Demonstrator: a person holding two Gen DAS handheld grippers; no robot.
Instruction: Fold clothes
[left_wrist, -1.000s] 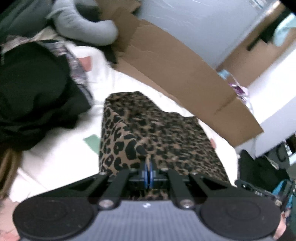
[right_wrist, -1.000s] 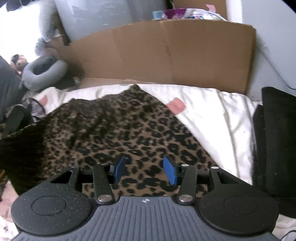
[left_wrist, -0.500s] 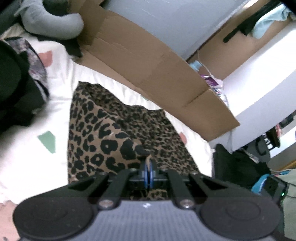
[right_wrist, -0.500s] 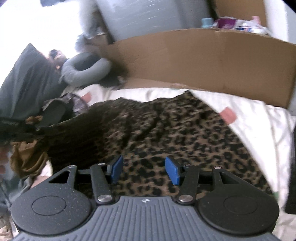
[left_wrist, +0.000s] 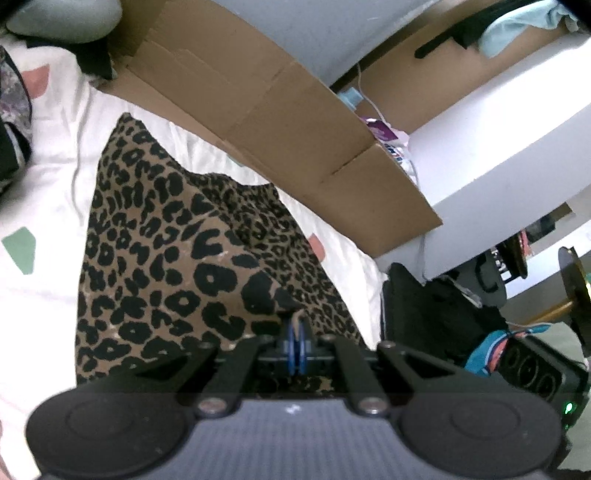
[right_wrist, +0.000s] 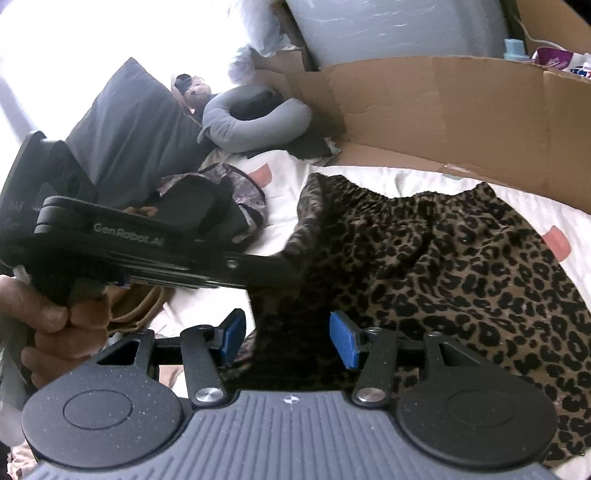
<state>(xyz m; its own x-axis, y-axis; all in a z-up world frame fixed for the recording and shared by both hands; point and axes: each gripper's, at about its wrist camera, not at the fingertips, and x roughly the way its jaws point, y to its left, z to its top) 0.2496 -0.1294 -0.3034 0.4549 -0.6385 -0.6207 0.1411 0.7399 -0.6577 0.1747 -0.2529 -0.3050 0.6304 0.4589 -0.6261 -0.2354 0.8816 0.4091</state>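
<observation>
A leopard-print garment (left_wrist: 177, 258) (right_wrist: 461, 266) lies spread on the white bedsheet (left_wrist: 48, 192). My left gripper (left_wrist: 295, 343) is shut on a raised fold of that garment near its front edge, so the cloth tents up toward the blue pads. In the right wrist view the left gripper (right_wrist: 291, 271) reaches in from the left, held by a hand (right_wrist: 62, 325), pinching the cloth's lifted corner. My right gripper (right_wrist: 288, 339) stands open just above the garment's shadowed near part, nothing pressed between its blue pads (right_wrist: 343, 343).
A flattened cardboard sheet (left_wrist: 277, 110) (right_wrist: 461, 107) runs along the bed's far side. A grey neck pillow (right_wrist: 255, 122), a dark pillow (right_wrist: 129, 133) and a pile of other clothes (right_wrist: 214, 206) sit at the left. A black bag (left_wrist: 436, 317) lies off the bed's right.
The left gripper carried the pinched fold across the garment, folding more cloth over. The right gripper swung left, and the left gripper and hand came into its view.
</observation>
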